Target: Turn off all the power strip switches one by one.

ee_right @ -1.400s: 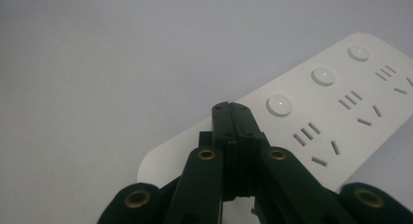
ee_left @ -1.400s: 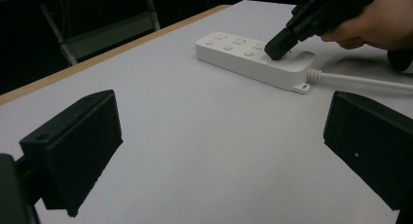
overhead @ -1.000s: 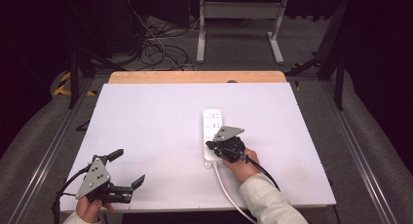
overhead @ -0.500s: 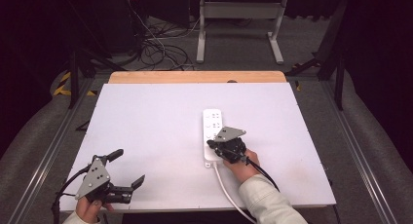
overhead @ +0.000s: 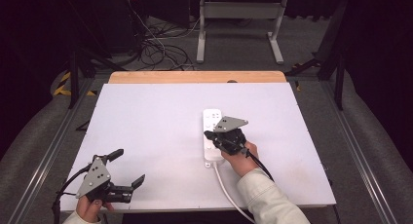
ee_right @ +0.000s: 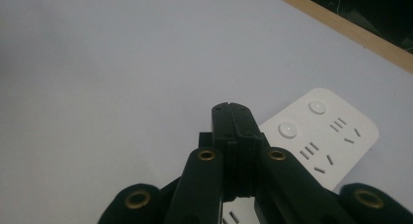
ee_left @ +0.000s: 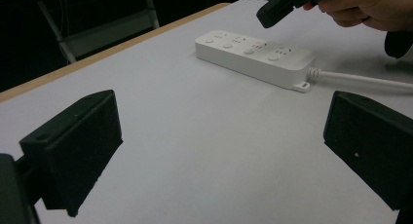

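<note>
A white power strip [overhead: 212, 121] lies right of centre on the white table [overhead: 156, 121], its cable [overhead: 228, 189] running toward the front edge. My right gripper [overhead: 208, 135] hovers over the strip's near half, jaws shut with nothing between them. In the right gripper view the shut jaw tips [ee_right: 233, 112] hang just left of the power strip [ee_right: 336, 136] with its round buttons and sockets. My left gripper [overhead: 127, 167] rests at the front left corner, open and empty. From the left gripper view, the power strip [ee_left: 253, 56] lies beyond the wide jaws, with the right gripper [ee_left: 282, 5] above it.
A wooden strip [overhead: 195, 77] borders the table's far edge. Behind it, loose cables [overhead: 160, 48] and a metal frame [overhead: 238, 19] sit on the dark floor. Metal rails [overhead: 48, 151] run along both sides of the table.
My right gripper has lifted a little above the power strip, still shut. The left gripper has stayed where it was.
</note>
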The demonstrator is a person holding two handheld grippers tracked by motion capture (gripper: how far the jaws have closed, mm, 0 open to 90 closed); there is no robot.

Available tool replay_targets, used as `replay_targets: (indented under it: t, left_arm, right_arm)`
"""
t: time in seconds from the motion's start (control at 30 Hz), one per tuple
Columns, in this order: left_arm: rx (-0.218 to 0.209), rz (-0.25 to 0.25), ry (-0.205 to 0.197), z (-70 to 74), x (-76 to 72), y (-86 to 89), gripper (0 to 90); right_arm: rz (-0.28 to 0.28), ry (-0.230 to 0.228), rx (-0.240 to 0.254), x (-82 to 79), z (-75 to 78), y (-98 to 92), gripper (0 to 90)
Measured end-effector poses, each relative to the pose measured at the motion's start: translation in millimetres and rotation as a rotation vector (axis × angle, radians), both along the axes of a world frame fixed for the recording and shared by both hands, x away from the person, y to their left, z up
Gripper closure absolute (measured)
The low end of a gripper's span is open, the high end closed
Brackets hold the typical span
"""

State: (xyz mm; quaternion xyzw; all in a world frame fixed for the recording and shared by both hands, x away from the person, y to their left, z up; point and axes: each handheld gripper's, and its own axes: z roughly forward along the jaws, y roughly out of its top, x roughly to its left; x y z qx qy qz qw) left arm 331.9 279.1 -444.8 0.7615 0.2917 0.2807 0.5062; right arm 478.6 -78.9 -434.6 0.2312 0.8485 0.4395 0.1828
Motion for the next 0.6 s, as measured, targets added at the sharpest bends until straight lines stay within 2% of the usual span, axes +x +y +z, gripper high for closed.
replay_targets:
  t: [0.2,0.37,0.6]
  left_arm:
    - [-0.005,0.002,0.001,-0.1,0.5,1.0,1.0]
    - [-0.003,0.006,0.001,-0.1,0.3,0.8,1.0]
    - [-0.003,0.005,0.004,-0.1,0.6,0.9,1.0]
  right_arm:
    - [-0.024,0.031,-0.014,14.0,-8.0,1.3,90.0]
    - [-0.026,0.06,-0.045,21.0,-17.5,4.3,90.0]
    - [-0.043,0.07,-0.065,26.4,-24.6,7.0,90.0]
